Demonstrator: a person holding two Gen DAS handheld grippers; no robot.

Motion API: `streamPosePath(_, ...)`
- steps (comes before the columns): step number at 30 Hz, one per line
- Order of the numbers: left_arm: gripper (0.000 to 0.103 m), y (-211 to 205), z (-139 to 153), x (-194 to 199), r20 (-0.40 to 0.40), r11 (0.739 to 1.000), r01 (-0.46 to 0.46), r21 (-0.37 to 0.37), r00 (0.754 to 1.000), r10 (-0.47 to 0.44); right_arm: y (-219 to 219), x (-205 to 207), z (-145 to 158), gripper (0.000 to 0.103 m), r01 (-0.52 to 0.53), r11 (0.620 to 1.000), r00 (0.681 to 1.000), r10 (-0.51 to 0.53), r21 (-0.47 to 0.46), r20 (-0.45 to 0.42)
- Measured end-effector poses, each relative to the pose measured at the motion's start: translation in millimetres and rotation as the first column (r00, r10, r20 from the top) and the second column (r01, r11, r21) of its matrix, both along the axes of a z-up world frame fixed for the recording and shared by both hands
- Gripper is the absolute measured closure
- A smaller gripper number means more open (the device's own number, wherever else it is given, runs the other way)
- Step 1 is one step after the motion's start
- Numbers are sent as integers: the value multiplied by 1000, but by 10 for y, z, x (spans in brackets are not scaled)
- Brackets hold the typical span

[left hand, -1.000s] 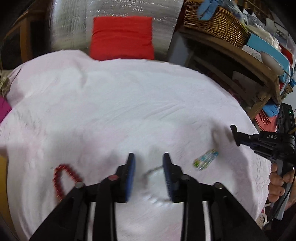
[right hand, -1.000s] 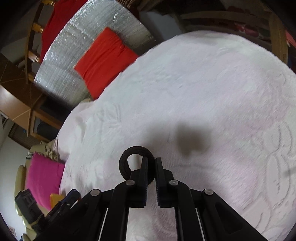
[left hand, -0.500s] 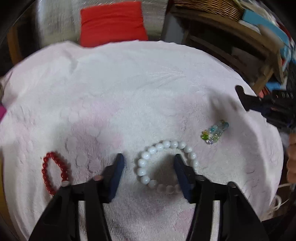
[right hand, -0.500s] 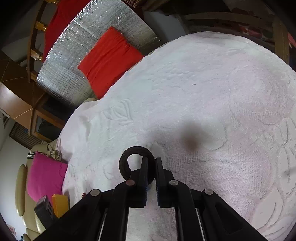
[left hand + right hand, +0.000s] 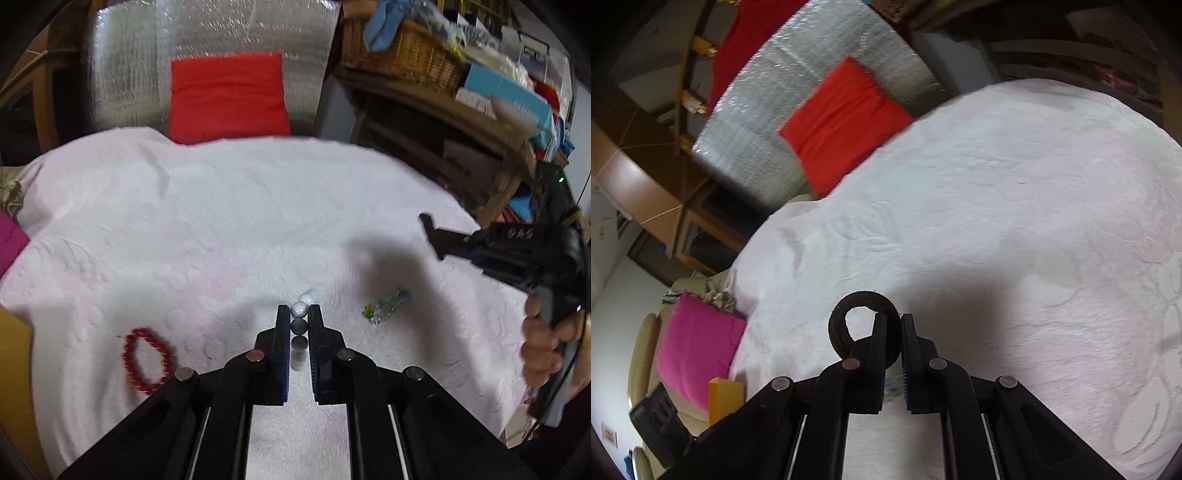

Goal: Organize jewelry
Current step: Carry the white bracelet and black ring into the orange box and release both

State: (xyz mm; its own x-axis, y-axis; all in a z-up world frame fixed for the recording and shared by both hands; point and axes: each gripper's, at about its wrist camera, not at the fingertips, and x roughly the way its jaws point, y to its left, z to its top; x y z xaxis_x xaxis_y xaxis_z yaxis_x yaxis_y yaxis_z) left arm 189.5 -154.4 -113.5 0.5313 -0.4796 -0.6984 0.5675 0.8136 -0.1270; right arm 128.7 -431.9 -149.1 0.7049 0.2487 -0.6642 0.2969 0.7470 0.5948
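The left tongs (image 5: 298, 314) were clamped on the white bead bracelet (image 5: 300, 309), its beads stacked in the narrow gap between the pads and two poking out past the tips. That pinch probably gathered the loop so it could be carried as one piece. The right tongs (image 5: 893, 325) were closed on a black ring-shaped band (image 5: 849, 317), most of the loop sticking out to the left of the pads. Beyond them, on the white bedspread (image 5: 207, 221), the red bead bracelet (image 5: 146, 360) lay to the left and a small multicoloured beaded piece (image 5: 386, 306) to the right, both waiting to be sorted.
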Motion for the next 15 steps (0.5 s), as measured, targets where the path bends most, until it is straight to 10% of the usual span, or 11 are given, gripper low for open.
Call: streamPosePath(15, 94, 951, 462, -190, 71, 980, -192, -50, 978, 195, 1027, 170, 224, 95, -192, 981, 975, 192, -7, 115)
